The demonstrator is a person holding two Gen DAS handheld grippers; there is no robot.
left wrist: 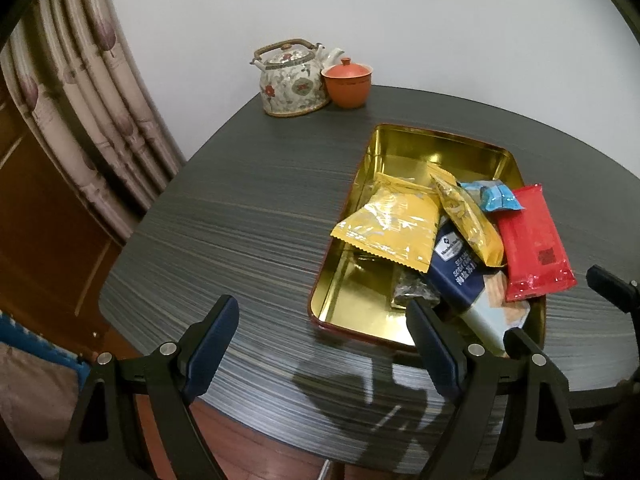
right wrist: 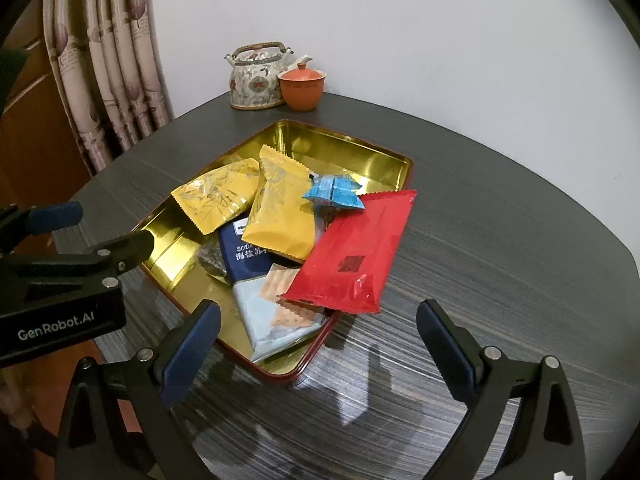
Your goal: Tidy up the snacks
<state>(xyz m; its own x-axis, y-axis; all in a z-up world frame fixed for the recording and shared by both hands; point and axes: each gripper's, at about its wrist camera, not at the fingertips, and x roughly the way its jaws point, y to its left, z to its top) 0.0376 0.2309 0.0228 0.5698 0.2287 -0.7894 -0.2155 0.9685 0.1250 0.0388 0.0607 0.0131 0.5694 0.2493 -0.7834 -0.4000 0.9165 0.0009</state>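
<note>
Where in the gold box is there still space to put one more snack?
The far end of the gold box, nearest the teapot, is bare gold. So is the strip along its left wall, beside the yellow packets. The near right part is crowded: the red packet already hangs over the rim there.

A plain white wall [right wrist: 400, 32] backs a dark grey, wood-grained table [left wrist: 248, 216] with a rounded edge. At the left hang pale curtains [left wrist: 76, 92] with a mauve leaf pattern, beside brown wooden panelling [left wrist: 36, 208], and reddish-brown wooden floor [left wrist: 248, 440] shows below the table's near edge. Light from above throws soft shadows on the tabletop.
</note>
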